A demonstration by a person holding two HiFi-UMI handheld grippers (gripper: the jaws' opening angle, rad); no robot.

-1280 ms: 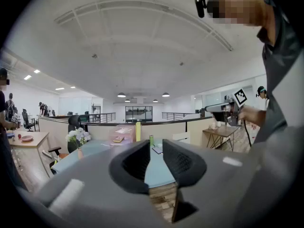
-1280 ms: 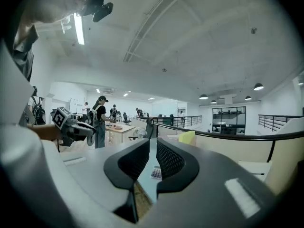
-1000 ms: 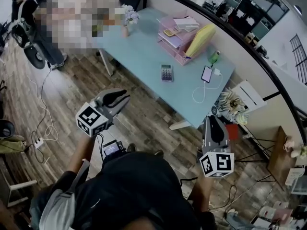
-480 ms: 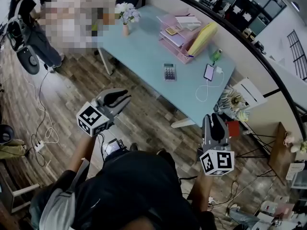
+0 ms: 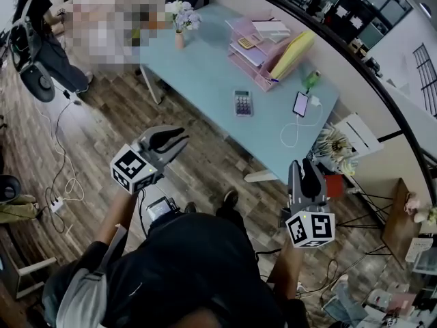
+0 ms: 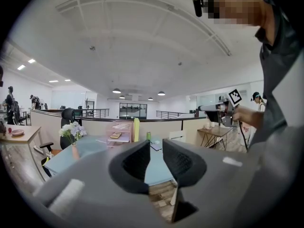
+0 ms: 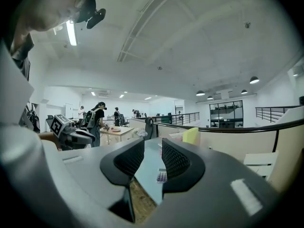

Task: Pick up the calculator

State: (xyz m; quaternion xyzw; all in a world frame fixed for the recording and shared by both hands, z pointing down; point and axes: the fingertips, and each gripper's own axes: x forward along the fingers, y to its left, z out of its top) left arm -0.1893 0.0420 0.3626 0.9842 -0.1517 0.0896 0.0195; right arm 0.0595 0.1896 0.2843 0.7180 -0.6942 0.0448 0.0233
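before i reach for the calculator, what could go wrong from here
1. The calculator lies flat, toward the table's near edge; a low, sliding approach might shove it rather than grip it.
2. The phone and its cable lie just right of it, so the right gripper could snag them.
3. The left gripper is shut and must open first if used.

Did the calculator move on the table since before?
No. The calculator still lies by the table edge, same gap from the phone.
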